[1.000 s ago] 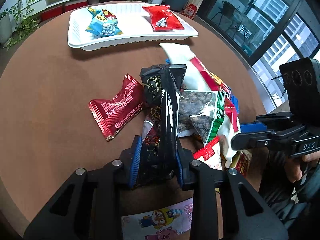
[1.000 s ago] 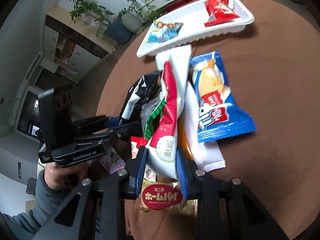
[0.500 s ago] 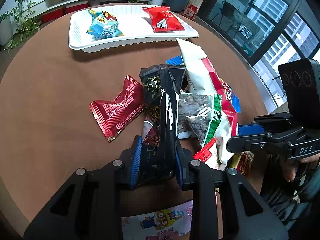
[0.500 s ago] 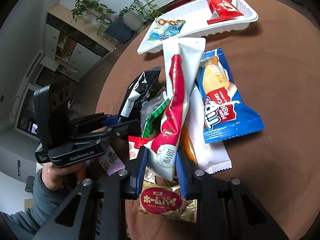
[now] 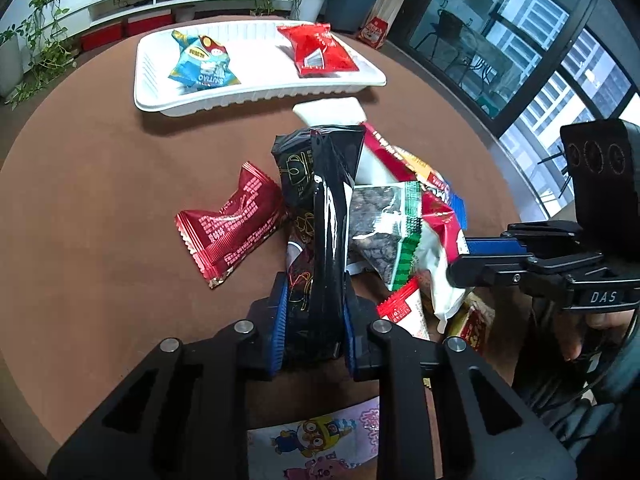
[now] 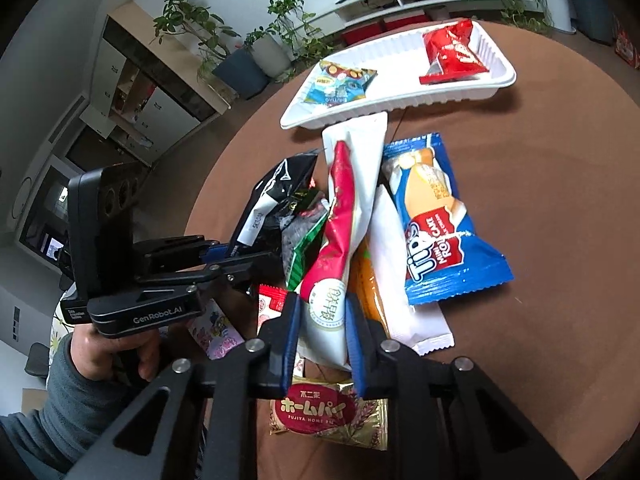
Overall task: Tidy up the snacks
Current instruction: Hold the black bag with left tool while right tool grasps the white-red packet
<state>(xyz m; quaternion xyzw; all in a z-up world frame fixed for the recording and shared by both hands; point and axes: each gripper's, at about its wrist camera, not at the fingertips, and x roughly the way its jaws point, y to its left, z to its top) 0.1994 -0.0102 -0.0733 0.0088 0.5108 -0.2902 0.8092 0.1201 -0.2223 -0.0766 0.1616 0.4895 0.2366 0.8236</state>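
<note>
Near the tray (image 5: pixel 260 96) edge, black packet (image 5: pixel 320 240), white packet (image 6: pixel 344 240), both gripped

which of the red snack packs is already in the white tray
The bright red pack at the right end of the white tray. The dark red pack lies on the brown table, left of the pile.

You've got a round brown table (image 5: pixel 100 184). On it: white tray (image 5: pixel 256 96) at the far side, dark red snack packet (image 5: pixel 230 224) lying alone, blue Tips cake roll pack (image 6: pixel 436 224), gold Home Pie packet (image 6: pixel 328 414) near you, cartoon-print packet (image 5: pixel 320 444) at the near edge.
</note>
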